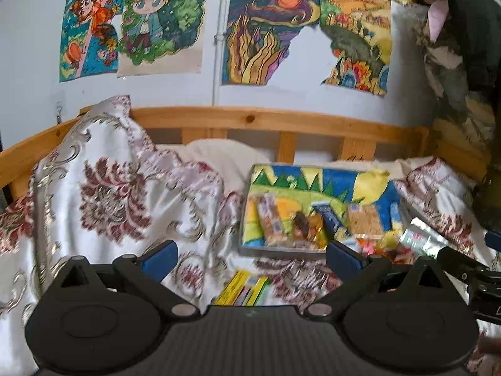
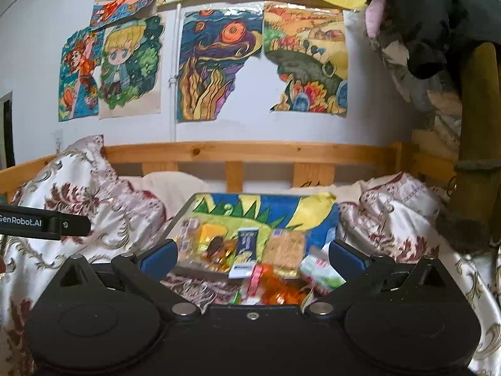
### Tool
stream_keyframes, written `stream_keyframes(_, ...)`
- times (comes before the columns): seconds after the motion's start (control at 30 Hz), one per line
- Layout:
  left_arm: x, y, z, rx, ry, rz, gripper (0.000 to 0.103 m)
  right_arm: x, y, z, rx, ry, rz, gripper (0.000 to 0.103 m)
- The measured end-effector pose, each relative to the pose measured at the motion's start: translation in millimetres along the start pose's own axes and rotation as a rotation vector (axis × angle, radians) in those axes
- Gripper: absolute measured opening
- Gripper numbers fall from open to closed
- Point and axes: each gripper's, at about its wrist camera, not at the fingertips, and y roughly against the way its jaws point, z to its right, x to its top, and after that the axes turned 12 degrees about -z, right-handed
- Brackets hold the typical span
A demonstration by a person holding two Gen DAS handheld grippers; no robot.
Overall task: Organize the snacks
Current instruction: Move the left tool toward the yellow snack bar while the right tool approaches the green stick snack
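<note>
Left wrist view only: yellow-green boxes [image 1: 242, 288] lying on the bedspread [image 1: 109, 194] just in front of my left gripper [image 1: 250, 258], near the tray's front-left corner. Right wrist view only: orange wrapper [image 2: 281, 291] and green-white pack [image 2: 322, 271] off the tray's front edge, between my right gripper [image 2: 250, 258] fingers. Both views: painted tray [image 2: 316, 219] on the bed carrying a row of snack packets [image 2: 241, 249]. Both grippers released, jaws spread wide, empty, level, aimed at the tray.
</note>
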Motion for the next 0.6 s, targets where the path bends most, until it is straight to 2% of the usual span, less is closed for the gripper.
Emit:
stream_keyframes(0.43,-22.6,-0.7,-8.0,0.082,-0.017,-0.149,0.102,-19.8,-0.1,-14.9,0.049,0.002,-0.114,0.102)
stream_keyframes(0.6,-24.4,-10.2,-8.0,0.083,-0.027,-0.218,0.102,-24.6,-10.6,-15.1,0.066,-0.019,-0.185,0.102)
